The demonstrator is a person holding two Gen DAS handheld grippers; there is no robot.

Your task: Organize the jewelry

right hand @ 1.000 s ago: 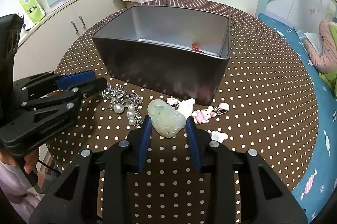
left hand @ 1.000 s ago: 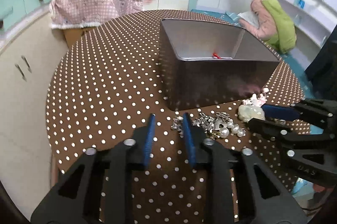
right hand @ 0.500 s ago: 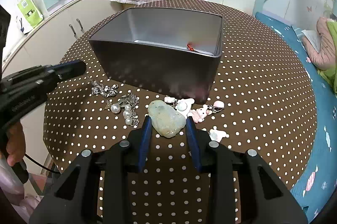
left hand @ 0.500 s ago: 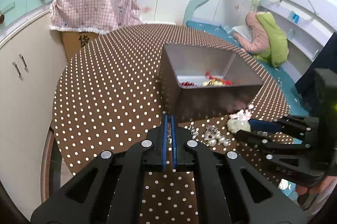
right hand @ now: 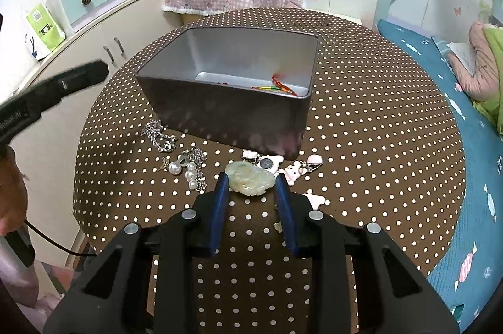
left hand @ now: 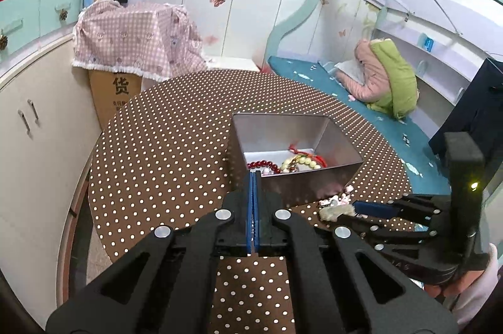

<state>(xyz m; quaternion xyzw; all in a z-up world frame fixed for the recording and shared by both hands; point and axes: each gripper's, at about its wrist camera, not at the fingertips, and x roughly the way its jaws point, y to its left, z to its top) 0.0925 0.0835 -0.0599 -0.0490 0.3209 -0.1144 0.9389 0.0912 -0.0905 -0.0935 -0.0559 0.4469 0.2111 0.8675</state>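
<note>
The left gripper, jaws clenched with nothing visible between them, hangs above the tin. Lower centre, the right gripper stands released astride the jade, seemingly to pinch it.

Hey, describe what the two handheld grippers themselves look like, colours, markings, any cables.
Both the left gripper and right gripper are matte black plastic with cut-out frames, silver screw heads and blue finger pads. The left one shows white lettering and a trailing black cable; the right carries a small lit indicator light.
</note>
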